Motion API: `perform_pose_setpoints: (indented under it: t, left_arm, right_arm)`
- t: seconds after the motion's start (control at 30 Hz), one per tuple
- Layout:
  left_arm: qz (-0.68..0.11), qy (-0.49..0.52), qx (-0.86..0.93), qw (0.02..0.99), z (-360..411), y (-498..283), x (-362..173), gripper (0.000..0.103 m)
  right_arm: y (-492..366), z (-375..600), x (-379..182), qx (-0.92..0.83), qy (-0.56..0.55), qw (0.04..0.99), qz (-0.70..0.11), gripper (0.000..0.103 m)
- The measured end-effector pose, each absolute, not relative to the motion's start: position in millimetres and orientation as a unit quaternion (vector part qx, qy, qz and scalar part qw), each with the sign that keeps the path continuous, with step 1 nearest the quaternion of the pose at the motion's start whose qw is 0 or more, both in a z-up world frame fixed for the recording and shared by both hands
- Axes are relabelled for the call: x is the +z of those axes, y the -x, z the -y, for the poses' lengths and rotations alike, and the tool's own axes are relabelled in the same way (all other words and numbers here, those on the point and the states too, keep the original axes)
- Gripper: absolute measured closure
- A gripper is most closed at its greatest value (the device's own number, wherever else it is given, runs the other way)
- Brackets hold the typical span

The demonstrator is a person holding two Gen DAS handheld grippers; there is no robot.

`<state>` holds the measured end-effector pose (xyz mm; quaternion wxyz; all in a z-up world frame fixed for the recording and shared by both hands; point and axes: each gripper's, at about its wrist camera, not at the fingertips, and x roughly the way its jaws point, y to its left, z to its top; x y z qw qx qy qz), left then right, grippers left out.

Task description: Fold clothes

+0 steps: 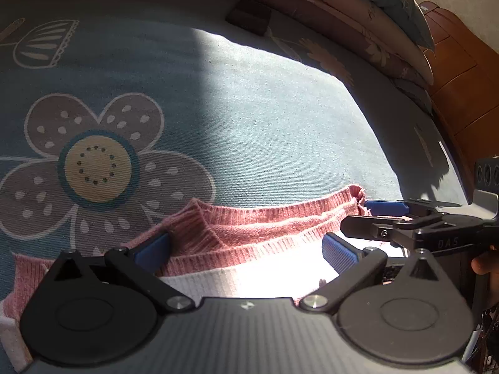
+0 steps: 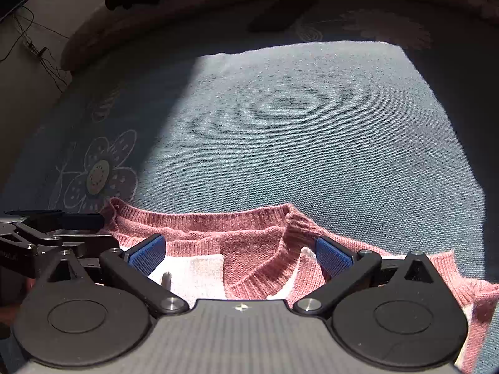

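A pink and white knit sweater [image 1: 249, 233] lies on the blue flowered bedsheet [image 1: 249, 124], its ribbed pink collar toward the far side. My left gripper [image 1: 246, 249] is open, its blue pads either side of the collar's left part, low over the sweater. My right gripper [image 2: 240, 254] is open too, straddling the collar's right part [image 2: 249, 249]. The right gripper shows at the right of the left wrist view [image 1: 405, 221]; the left gripper shows at the left of the right wrist view [image 2: 56, 227]. The two grippers are side by side. The sweater's body is hidden below both.
A dark flat object [image 1: 249, 15] lies on the sheet near the far edge. Stacked floral pillows [image 1: 389, 15] sit at the far right, with a wooden floor [image 1: 461, 93] beyond. Cables [image 2: 37, 53] run along the floor at left. Sunlight falls across the sheet's middle [image 2: 296, 124].
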<state>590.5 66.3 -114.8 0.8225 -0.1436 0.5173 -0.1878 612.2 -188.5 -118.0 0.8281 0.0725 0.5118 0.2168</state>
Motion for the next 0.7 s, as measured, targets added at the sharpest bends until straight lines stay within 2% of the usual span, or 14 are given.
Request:
perform_pose_setpoints:
  t: [0.2,0.33,0.53,0.7]
  left_arm:
    - [-0.524,0.138,-0.183,0.82,-65,-591,-109,0.001]
    - [-0.493,0.129,-0.173,0.843,-68,-574,-84,0.001]
    - [-0.456,0.074,-0.157,0.873,-83,-519,-36,0.001]
    - [-0.462,0.038,-0.141,0.875,-88,-458,-27,0.001]
  right_arm:
    - [-610,177,-115,0.209,-0.035,0.831,-0.515,0.0]
    - [-602,181,-98,0.193,-0.047,0.835,-0.512,0.0]
    - [-553,210,-57,0.173,-0.047,0.86,-0.478,0.0]
    - [-496,236,-45,0.151,-0.052,0.859,-0.486,0.0]
